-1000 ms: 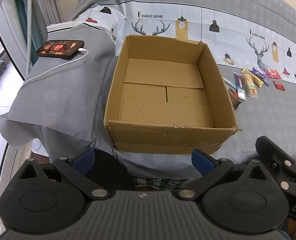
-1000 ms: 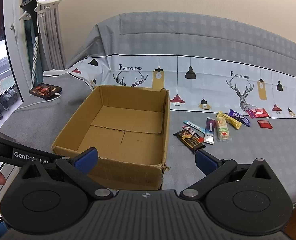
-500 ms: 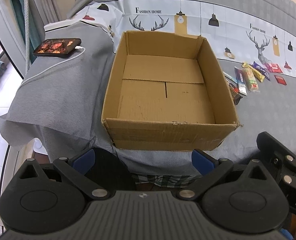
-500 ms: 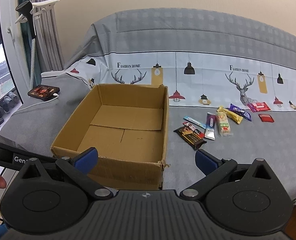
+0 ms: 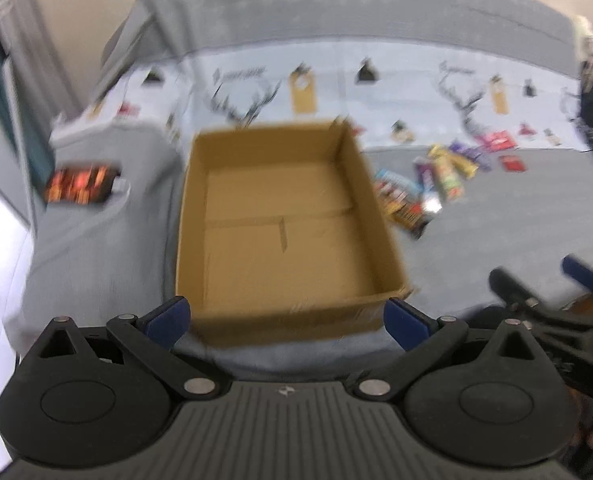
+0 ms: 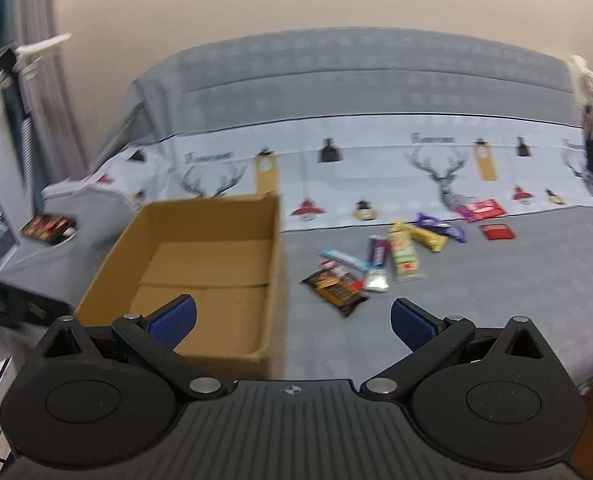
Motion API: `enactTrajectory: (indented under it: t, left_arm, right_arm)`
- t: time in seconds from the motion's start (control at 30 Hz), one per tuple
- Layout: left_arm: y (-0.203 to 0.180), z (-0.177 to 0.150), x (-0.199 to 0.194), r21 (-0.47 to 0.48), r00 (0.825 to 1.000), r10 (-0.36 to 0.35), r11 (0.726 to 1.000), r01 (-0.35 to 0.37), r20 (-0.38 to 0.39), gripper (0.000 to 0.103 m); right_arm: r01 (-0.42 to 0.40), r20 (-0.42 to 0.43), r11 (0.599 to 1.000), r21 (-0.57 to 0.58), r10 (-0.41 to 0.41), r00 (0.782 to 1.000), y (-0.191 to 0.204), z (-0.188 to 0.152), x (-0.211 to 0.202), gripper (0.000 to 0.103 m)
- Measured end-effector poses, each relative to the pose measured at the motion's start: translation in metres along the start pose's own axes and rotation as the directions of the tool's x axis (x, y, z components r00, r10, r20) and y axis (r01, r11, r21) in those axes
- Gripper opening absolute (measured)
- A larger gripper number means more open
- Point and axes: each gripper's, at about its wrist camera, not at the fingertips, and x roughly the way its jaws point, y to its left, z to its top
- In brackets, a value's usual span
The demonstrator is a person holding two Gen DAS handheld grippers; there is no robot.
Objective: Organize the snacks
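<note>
Both views now blurred, box nearer than a second ago: I've swung my left tool (image 5: 286,318) and right tool (image 6: 292,320), both spread wide and empty, forward; open brown cardboard box (image 6: 200,256) empty, mixed snack wrappers (image 6: 392,258) scattered at its 3 o'clock on the grey bedcover (image 6: 476,300), first pick pending.

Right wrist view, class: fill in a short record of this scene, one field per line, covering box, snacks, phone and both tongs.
box: cardboard box, open top, nothing inside
snacks: wrapped snacks scattered on the grey cover, right of the box
phone: phone, screen lit, left of the box
left tongs: left tongs open, holding nothing
right tongs: right tongs open, holding nothing
</note>
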Motion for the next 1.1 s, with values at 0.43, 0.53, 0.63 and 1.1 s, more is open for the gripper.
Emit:
enactTrajectory:
  t: [0.43,0.53,0.63,1.1]
  left_arm:
    - [-0.095,0.114,-0.088,0.163,0.967,-0.178,0.975,0.149,0.183,0.103]
    - [-0.123,0.121,-0.089,0.213,0.962,-0.210,0.962,0.171,0.175,0.103]
    - [-0.143,0.125,-0.089,0.252,0.958,-0.237,0.949,0.191,0.164,0.103]
    - [-0.201,0.153,-0.041,0.287,0.947,-0.321,0.910,0.300,0.027,0.103]
  right_arm:
    - [0.165,0.027,0.969,0.185,-0.173,0.985,-0.105,0.011,0.004,0.103]
    - [0.183,0.014,0.958,0.219,-0.190,0.982,-0.122,0.010,0.009,0.103]
    - [0.198,-0.008,0.946,0.256,-0.203,0.979,-0.139,0.008,0.015,0.103]
    - [0.271,-0.099,0.887,0.375,-0.252,0.963,-0.207,-0.004,0.040,0.103]
